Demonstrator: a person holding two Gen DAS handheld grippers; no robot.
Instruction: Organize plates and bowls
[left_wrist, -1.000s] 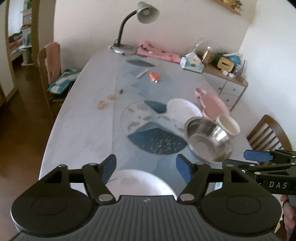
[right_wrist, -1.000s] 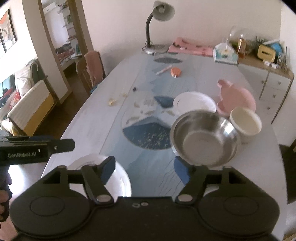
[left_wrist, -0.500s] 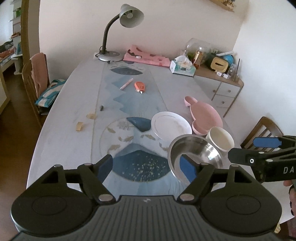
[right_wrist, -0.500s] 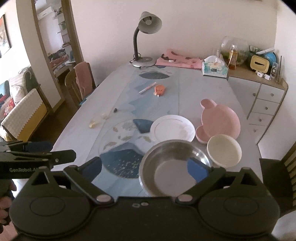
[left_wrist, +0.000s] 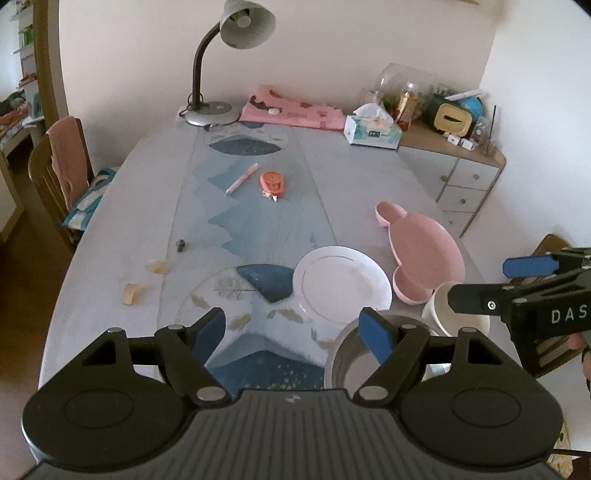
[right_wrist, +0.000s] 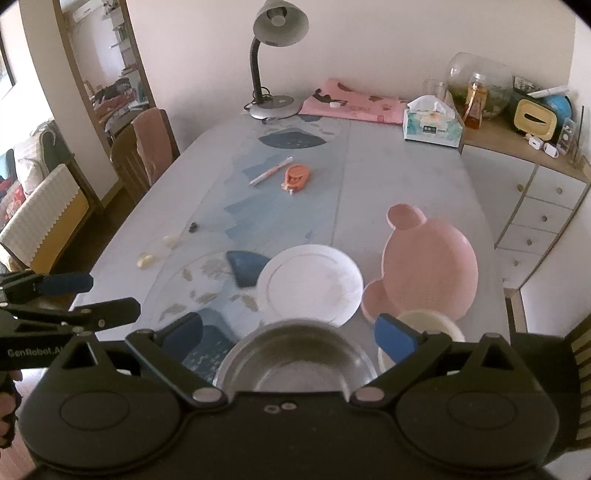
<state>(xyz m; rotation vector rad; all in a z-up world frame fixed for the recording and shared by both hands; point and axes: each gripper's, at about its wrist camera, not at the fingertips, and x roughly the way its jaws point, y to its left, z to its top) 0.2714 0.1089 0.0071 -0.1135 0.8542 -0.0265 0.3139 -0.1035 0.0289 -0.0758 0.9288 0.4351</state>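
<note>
Pink plate (right_wrist: 430, 266), ears toward white plate (right_wrist: 309, 283)

Plain white walls close in a long oval table (right_wrist: 399, 177) under a blue-grey patterned cloth. A grey gooseneck lamp (right_wrist: 275, 55) stands unlit at its far end. Wooden chairs sit along the left side, one chair (left_wrist: 55, 173) draped in pink cloth. A corner cabinet (right_wrist: 535, 199) with white drawers stands on the right, a wood-framed doorway (right_wrist: 96, 92) on the left, and soft daylight fills the room.
</note>
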